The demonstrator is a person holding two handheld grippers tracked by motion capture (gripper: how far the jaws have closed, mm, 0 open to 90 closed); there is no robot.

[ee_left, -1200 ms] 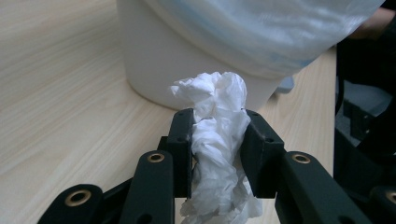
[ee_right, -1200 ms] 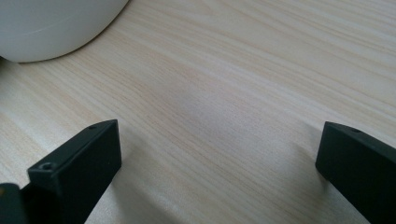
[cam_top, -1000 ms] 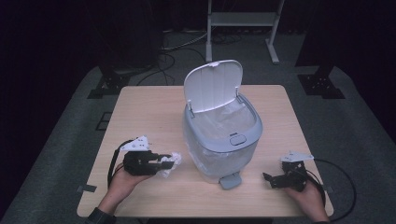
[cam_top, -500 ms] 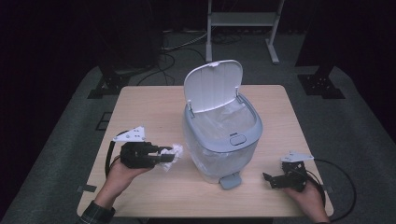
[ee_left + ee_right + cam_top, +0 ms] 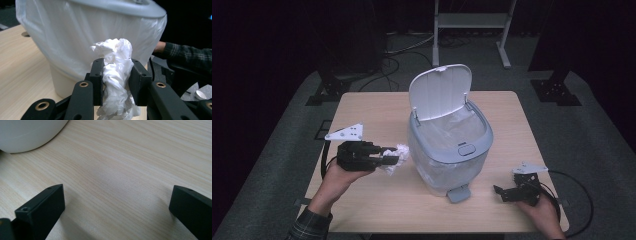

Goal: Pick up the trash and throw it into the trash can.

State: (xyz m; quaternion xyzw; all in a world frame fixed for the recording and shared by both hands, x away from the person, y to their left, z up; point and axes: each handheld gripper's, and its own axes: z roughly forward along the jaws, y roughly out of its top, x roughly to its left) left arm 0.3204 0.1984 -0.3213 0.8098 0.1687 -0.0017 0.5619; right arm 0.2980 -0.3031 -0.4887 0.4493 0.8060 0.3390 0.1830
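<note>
A grey pedal bin (image 5: pixel 451 150) with a clear liner stands mid-table, its lid (image 5: pixel 440 91) tipped up and open. My left gripper (image 5: pixel 393 159) hangs above the table just left of the bin, shut on a crumpled white tissue (image 5: pixel 397 156). In the left gripper view the tissue (image 5: pixel 117 72) is pinched between both jaws, with the bin's lined wall (image 5: pixel 75 37) close ahead. My right gripper (image 5: pixel 502 192) rests low at the table's front right, open. In the right gripper view its fingertips (image 5: pixel 45 207) stand wide apart over bare wood, the bin's base (image 5: pixel 27 135) at upper left.
The bin's foot pedal (image 5: pixel 458 193) sticks out toward the front edge between my hands. The wooden table (image 5: pixel 372 110) has free room behind and left of the bin. A metal stand (image 5: pixel 472 25) and cables lie on the dark floor beyond.
My left gripper has lifted with the tissue and moved up and right, closer to the bin's side. The right gripper has stayed put.
</note>
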